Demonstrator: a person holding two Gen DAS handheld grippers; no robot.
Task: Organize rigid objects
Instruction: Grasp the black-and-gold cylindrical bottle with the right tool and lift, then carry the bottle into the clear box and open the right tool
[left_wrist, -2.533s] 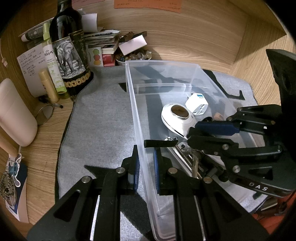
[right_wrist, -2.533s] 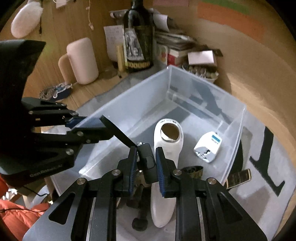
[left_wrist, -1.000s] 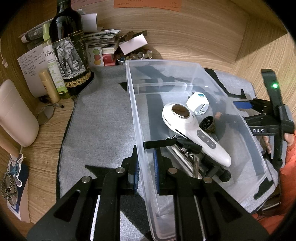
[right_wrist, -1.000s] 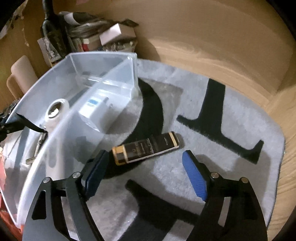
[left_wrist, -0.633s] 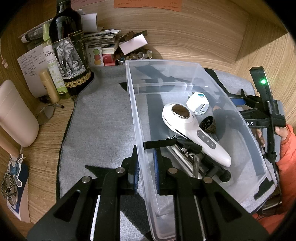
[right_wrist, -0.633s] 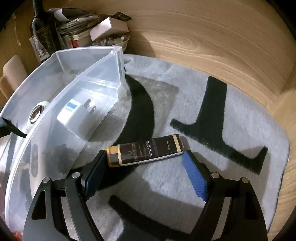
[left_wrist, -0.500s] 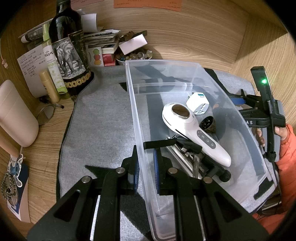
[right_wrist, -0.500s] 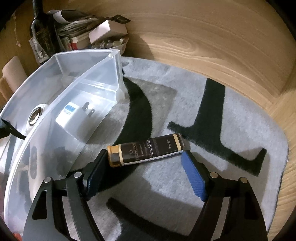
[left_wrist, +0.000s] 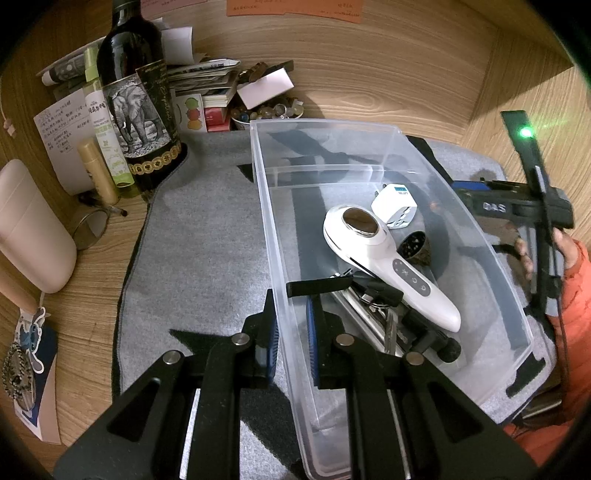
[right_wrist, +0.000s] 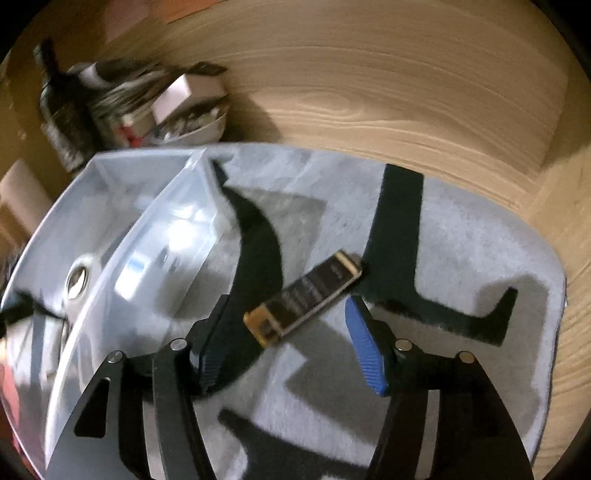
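Note:
A clear plastic bin (left_wrist: 399, 133) stands on a grey mat. It holds a white handheld device (left_wrist: 384, 254), a white plug adapter (left_wrist: 395, 205), a dark round grinder (left_wrist: 415, 247) and metal tools with a black strap (left_wrist: 373, 314). My left gripper (left_wrist: 291, 332) is shut on the bin's left wall (left_wrist: 273, 258). My right gripper (right_wrist: 286, 343) is open over the mat to the right of the bin (right_wrist: 122, 229). A dark rectangular box with gold ends (right_wrist: 304, 297) lies on the mat, its near end between the open fingers, not gripped. The right gripper's body (left_wrist: 517, 206) shows past the bin.
A wine bottle with an elephant label (left_wrist: 138, 107), a green spray bottle (left_wrist: 105, 125), papers, small boxes and a bowl of trinkets (left_wrist: 266, 109) crowd the back left. A pink rounded object (left_wrist: 29, 229) and glasses (left_wrist: 92, 221) lie at left. Wooden walls (right_wrist: 369, 92) close in behind and at right.
My right gripper left the bin, swung to the mat on its right and opened. In the last half second it closed in on the dark box. My left gripper has not moved.

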